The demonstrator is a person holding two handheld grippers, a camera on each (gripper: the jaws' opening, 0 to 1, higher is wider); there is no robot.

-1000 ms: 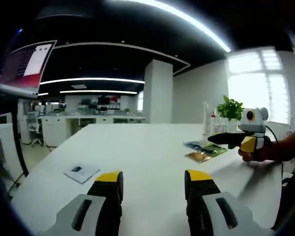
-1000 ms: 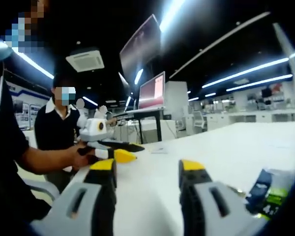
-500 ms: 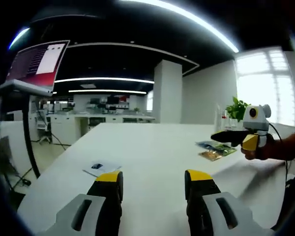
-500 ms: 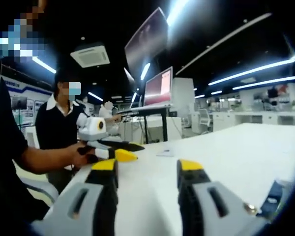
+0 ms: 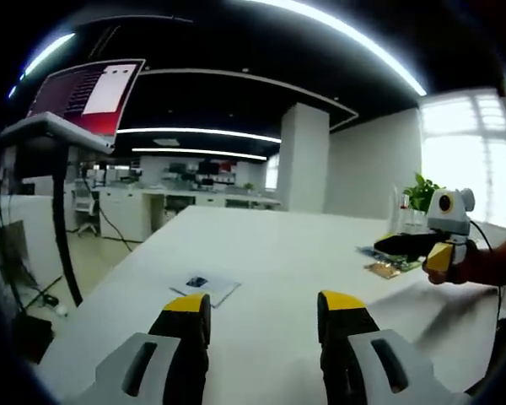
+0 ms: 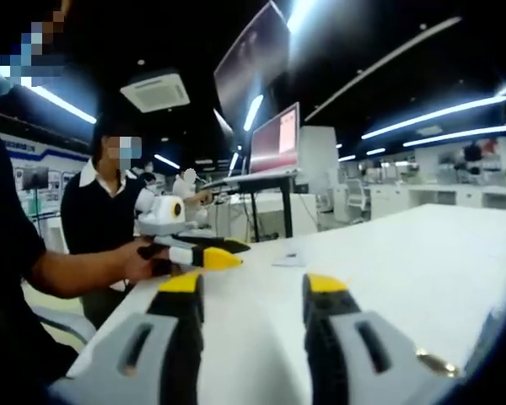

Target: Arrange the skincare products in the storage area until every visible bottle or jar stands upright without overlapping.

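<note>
Left gripper view low over table [image 5: 261,270], facing room; right gripper view low, facing monitor [image 6: 274,139]. Shared: table, each other's gripper.

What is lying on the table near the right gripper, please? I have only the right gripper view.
Observer: The left gripper view shows a few flat packets lying on the white table, just below the right gripper.
Operator: Are any bottles standing near them?
Observer: Something tall and clear stands behind the packets, beside a potted plant. It is too small to tell whether it is a bottle.
Operator: Is the left gripper holding anything?
Observer: No. In its own view the left gripper has its jaws apart with nothing between them, over bare table.
</note>
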